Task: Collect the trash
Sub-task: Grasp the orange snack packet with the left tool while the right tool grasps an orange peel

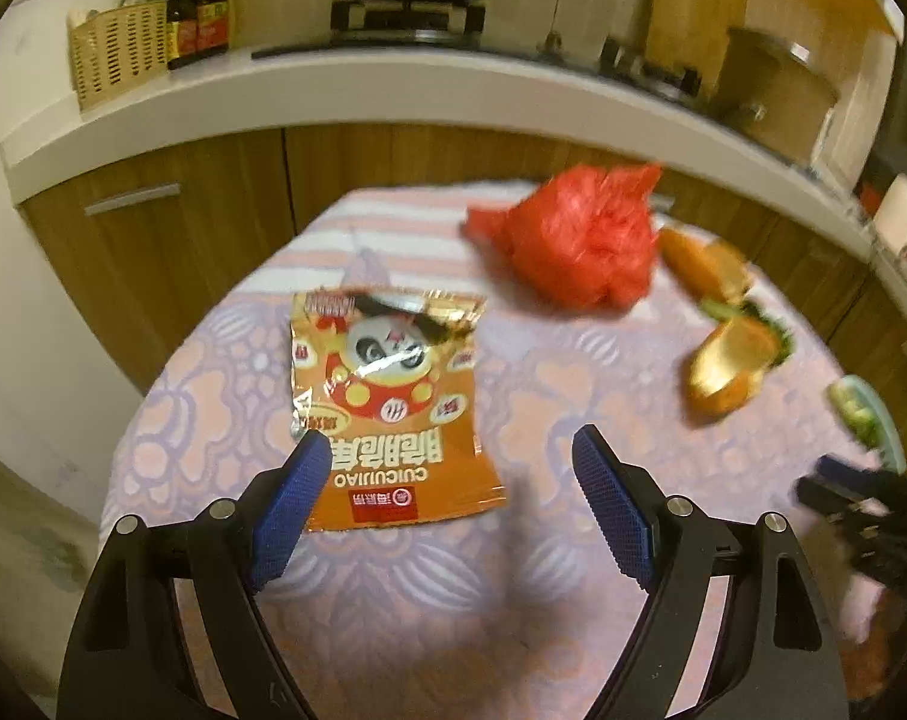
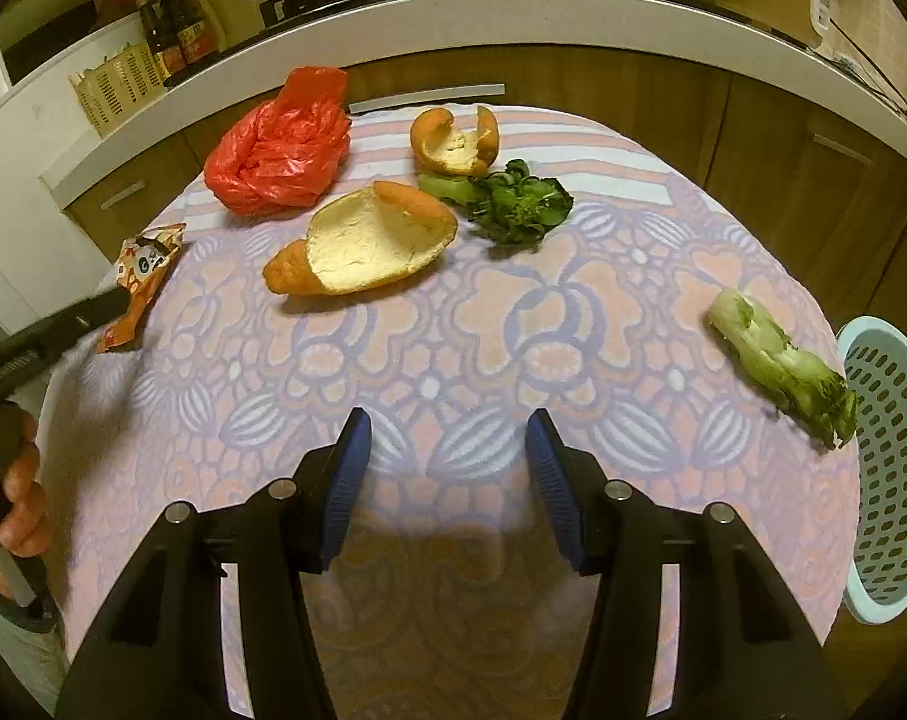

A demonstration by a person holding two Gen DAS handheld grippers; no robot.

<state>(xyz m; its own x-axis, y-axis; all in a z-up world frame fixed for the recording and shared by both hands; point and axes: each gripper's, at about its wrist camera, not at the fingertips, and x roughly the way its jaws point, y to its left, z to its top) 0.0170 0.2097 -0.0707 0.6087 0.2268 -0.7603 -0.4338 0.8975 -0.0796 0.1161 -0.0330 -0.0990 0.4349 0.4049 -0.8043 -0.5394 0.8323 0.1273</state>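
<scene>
An orange snack wrapper (image 1: 387, 402) lies flat on the patterned tablecloth (image 1: 543, 540). My left gripper (image 1: 447, 444) is open just above the wrapper's near edge, its left fingertip over the wrapper. A crumpled red plastic bag (image 1: 579, 234) and orange peels (image 1: 729, 360) lie beyond. In the right wrist view my right gripper (image 2: 447, 426) is open and empty above the cloth. Ahead lie a large orange peel (image 2: 369, 246), a smaller peel (image 2: 453, 141), dark greens (image 2: 513, 201), the red bag (image 2: 282, 147), the wrapper (image 2: 141, 282) and a pale vegetable stalk (image 2: 783, 360).
A light blue perforated basket (image 2: 891, 468) stands off the table's right edge. A white kitchen counter (image 1: 333, 90) with wooden cabinets, a wok on a stove, sauce bottles and a wicker basket (image 1: 114, 51) runs behind the table. The other gripper shows at the right edge (image 1: 861, 510).
</scene>
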